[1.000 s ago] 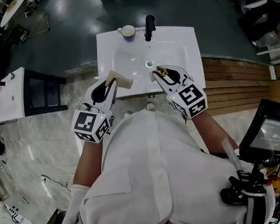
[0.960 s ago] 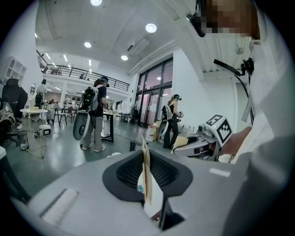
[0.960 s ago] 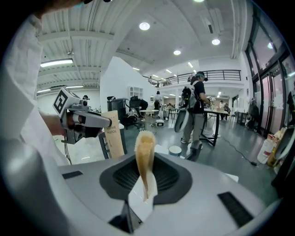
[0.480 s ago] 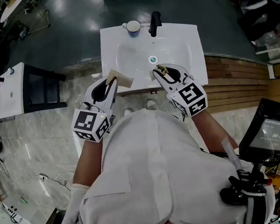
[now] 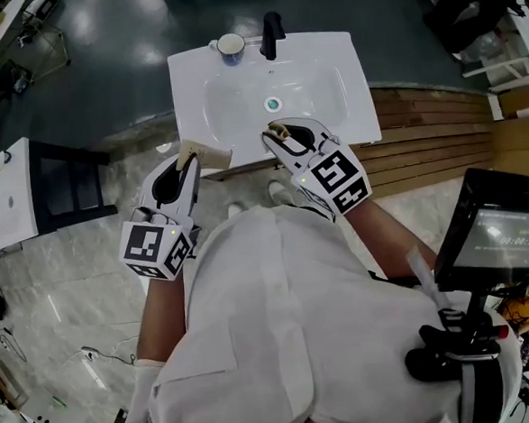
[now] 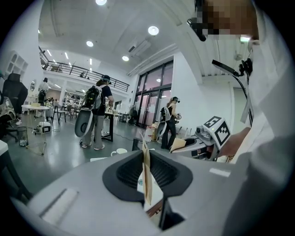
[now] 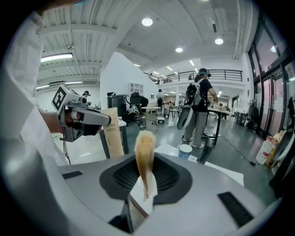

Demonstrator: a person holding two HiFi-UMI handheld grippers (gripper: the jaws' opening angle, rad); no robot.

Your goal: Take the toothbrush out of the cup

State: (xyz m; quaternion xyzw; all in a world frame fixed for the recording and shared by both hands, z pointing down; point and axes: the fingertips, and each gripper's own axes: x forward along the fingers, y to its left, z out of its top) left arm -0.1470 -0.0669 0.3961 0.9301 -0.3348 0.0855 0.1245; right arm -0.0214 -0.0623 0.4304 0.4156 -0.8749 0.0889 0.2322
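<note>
From the head view, you stand at the white sink (image 5: 188, 80) with both tools over its front edge. The left gripper (image 5: 187, 163) clamps a flat cardboard carton (image 5: 206, 153) near the front-left corner, and the right gripper (image 5: 282, 138) grips the toothbrush (image 5: 279, 130) just in front of the drain (image 5: 273, 104). Against a second ago, both sit a little further left and nearer that front edge, grips unchanged. The cup (image 5: 230, 45) sits at the back edge beside the black tap (image 5: 272, 32), well apart from the toothbrush, with nothing standing in it. In the left gripper view, the jaws are narrowed on the carton (image 6: 146, 170), seen edge-on. In the right gripper view, narrow jaws pinch the toothbrush (image 7: 145, 156) by its handle, bristled end outermost, with the cup (image 7: 185, 150) beyond. The toothbrush looks already out of the cup, so probably all that remains is to set it down.
</note>
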